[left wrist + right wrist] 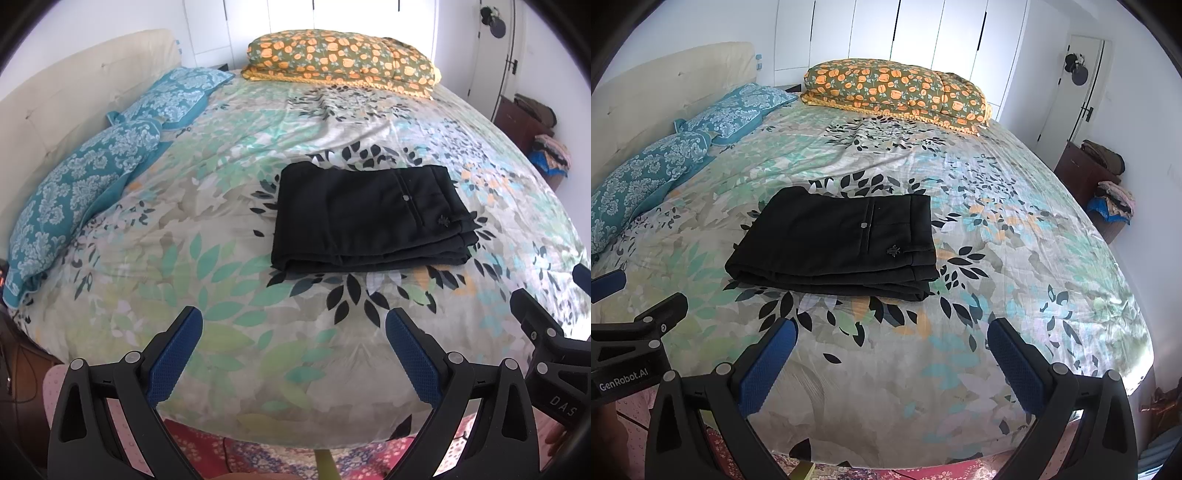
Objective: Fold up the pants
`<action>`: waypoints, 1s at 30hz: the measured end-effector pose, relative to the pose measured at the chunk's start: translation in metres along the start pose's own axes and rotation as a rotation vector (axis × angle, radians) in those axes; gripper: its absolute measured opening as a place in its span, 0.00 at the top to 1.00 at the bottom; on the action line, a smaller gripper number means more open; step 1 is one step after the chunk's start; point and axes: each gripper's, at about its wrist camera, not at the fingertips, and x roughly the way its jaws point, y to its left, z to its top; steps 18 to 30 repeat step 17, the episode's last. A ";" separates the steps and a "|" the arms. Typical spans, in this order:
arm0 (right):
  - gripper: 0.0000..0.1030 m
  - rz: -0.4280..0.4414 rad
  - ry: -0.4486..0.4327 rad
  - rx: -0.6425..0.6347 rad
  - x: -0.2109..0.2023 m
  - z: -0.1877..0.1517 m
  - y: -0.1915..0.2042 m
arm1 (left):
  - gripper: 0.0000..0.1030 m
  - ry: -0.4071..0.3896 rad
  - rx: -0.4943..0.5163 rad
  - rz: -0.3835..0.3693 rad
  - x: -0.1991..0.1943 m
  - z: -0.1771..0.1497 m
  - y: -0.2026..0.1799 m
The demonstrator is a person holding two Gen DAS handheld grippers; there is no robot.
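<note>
At the far left, a cream padded headboard (74,85) backs two teal damask pillows (77,184) lying along the bed's left edge. The left gripper (293,325) hovers over the near edge of the bed, its blue-padded fingers (173,358) spread wide with nothing between them. The black pants (369,214) lie folded into a compact rectangle on the leaf-print bedspread (221,240), near the middle of the bed, beyond both grippers and touching neither. A folded orange-flowered quilt (343,59) rests at the far edge. The right gripper (892,332) is likewise spread and empty. A dark wooden cabinet (1082,173) stands at far right.
</note>
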 end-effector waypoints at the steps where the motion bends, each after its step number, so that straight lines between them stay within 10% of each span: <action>1: 0.00 0.000 0.000 0.000 0.000 0.000 0.000 | 0.03 0.000 0.000 -0.001 0.000 0.000 0.000; 30: 0.00 0.004 0.011 -0.002 0.004 -0.004 0.000 | 0.03 0.010 -0.011 -0.009 0.005 -0.002 0.006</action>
